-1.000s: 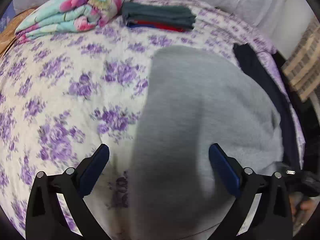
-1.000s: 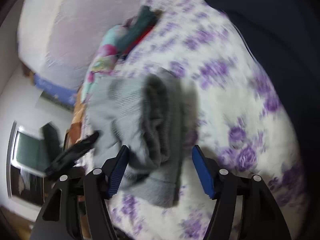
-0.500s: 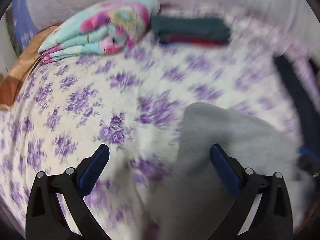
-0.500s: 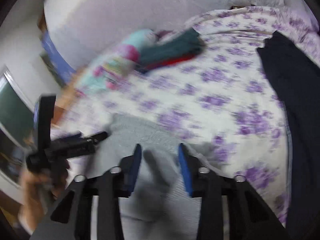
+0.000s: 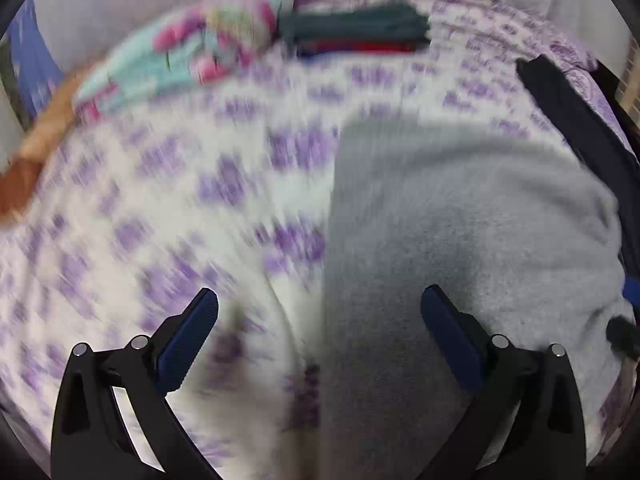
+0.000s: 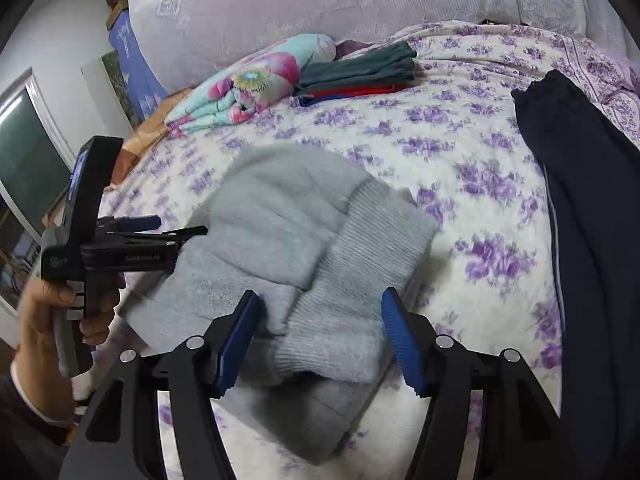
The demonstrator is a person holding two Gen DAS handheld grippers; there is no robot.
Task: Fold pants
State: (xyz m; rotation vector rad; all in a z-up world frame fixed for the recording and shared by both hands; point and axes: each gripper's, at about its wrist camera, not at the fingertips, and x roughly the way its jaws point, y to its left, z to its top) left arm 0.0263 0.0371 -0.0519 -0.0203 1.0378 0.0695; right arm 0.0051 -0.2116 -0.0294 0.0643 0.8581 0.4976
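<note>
Grey fleece pants (image 6: 304, 248) lie folded in layers on the purple-flowered bedspread (image 6: 460, 152), with the ribbed waistband part on top at the right. My right gripper (image 6: 320, 336) is open, its blue pads either side of the near end of the pants, holding nothing. My left gripper (image 5: 320, 320) is open and empty above the pants' left edge (image 5: 440, 220); this view is blurred. The left gripper also shows in the right wrist view (image 6: 160, 232) at the pants' left side.
Dark navy pants (image 6: 580, 200) lie along the bed's right side. A folded floral blanket (image 6: 248, 84) and a stack of folded dark green and red clothes (image 6: 360, 72) sit at the back, by the padded headboard (image 6: 320, 0).
The right gripper has opened and let go of the grey pants, which now lie folded on the bed. The left gripper has shifted over the pants' left edge, still open.
</note>
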